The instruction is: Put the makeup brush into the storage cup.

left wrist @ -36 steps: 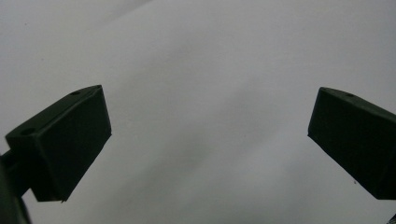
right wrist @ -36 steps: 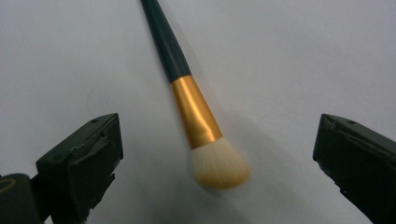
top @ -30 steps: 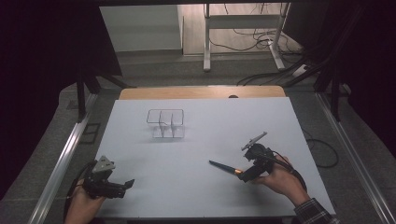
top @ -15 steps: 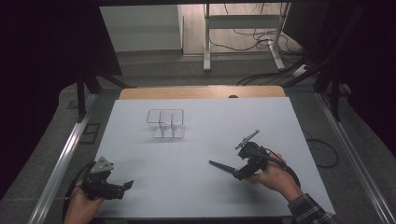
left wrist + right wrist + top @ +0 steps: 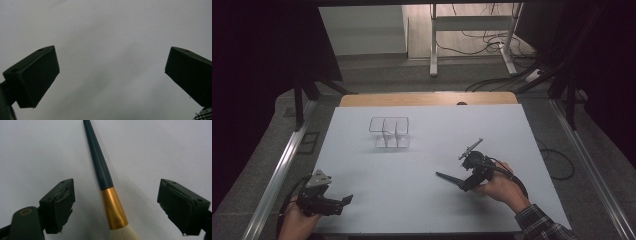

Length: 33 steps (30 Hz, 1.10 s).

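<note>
Step in hand: pick-up of the brush (image 5: 105, 173); right gripper (image 5: 115, 207) set astride it, grasp not yet made.
Right gripper state: jaws have just been closing, a clear gap remains on both sides; the brush lies between them, no pad touching. Holds nothing.
Left gripper (image 5: 324, 200) state: jaws wide apart in the left gripper view, bare counter (image 5: 112, 37) between them; holds nothing, parked at the near left corner.
Brush location: flat on the white counter (image 5: 412, 170), right of centre, just in front of the right hand (image 5: 499, 187); well apart from the clear divided holder (image 5: 389, 132) farther back.
Brush parts: dark tapered handle, gold ferrule (image 5: 113, 208), pale bristles at the gripper end.
Long axis: in the high view roughly across the counter, slightly slanted; handle tip (image 5: 439, 174) points left, bristles toward the right hand. In the right gripper view it runs away from the camera, handle tip far.
Next move, judged: close evenly on the ferrule or lower handle, keep the brush centred so it does not roll, then lift; the holder looks the likely destination.
</note>
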Each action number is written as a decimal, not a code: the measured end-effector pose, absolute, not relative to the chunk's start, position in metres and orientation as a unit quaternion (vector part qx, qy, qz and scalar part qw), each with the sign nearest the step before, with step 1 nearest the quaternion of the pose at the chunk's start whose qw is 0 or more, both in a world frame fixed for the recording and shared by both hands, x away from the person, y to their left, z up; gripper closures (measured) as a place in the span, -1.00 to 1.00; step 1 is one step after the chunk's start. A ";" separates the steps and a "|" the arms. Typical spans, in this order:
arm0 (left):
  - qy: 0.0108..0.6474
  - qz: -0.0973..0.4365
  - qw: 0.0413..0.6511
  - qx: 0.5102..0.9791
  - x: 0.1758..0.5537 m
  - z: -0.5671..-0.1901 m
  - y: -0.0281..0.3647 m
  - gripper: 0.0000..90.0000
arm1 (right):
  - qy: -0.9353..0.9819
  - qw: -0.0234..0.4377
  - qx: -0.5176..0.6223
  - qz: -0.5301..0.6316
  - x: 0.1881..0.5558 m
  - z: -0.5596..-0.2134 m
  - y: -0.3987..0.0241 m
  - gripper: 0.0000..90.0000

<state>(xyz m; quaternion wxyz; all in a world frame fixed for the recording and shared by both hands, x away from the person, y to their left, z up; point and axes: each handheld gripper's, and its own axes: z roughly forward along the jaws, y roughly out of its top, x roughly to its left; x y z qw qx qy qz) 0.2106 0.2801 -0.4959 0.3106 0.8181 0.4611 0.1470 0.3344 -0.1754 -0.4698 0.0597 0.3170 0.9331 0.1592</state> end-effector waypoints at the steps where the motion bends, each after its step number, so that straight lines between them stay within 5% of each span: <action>1: 0.461 0.147 0.311 0.818 0.211 -0.496 0.280 -1.00 | 0.933 0.060 0.317 0.159 0.334 -0.470 -0.175 -0.64; 17: 0.460 0.147 0.308 0.820 0.211 -0.497 0.279 -1.00 | 0.951 0.052 0.279 0.118 0.335 -0.492 -0.168 -0.18; 22: 0.460 0.146 0.307 0.820 0.211 -0.497 0.279 -1.00 | 0.957 0.045 0.266 0.105 0.335 -0.496 -0.168 0.17; 25: 0.461 0.144 0.306 0.821 0.212 -0.497 0.279 -1.00 | 0.959 0.038 0.265 0.097 0.334 -0.494 -0.167 0.57; 33: 0.459 0.149 0.309 0.820 0.211 -0.497 0.279 -1.00 | 0.955 0.025 0.279 0.103 0.335 -0.493 -0.171 0.60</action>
